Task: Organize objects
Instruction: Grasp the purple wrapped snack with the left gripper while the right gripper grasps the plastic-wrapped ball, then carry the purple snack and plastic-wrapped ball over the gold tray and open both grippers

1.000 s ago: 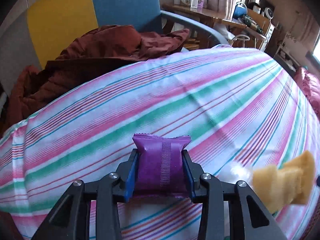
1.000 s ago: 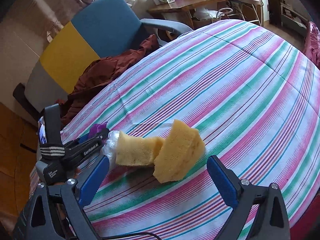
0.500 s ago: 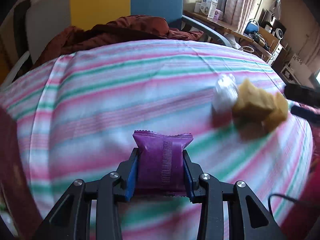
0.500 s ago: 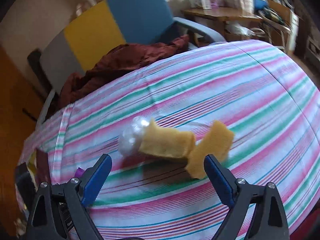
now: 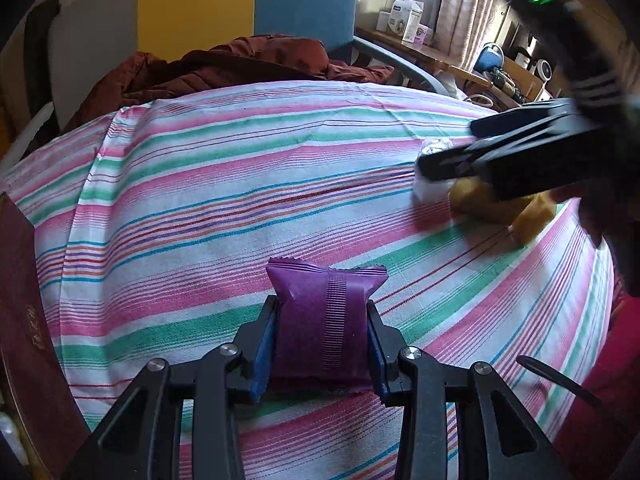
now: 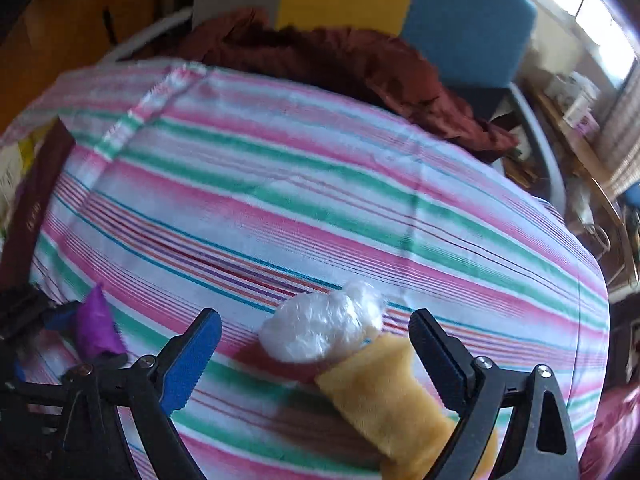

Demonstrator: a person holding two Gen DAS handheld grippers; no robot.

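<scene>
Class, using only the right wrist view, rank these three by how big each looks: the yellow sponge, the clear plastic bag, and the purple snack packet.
1. yellow sponge, though it lies nearest the camera
2. clear plastic bag
3. purple snack packet, partly hidden at the left edge, so its true size is unsure

A striped sheet (image 5: 280, 184) covers the bed. Beyond its far edge a dark red jacket (image 5: 240, 64) lies on a yellow-and-blue chair (image 5: 248, 0). A wooden desk (image 5: 432, 54) and curtained window (image 5: 460, 8) stand at right.
</scene>
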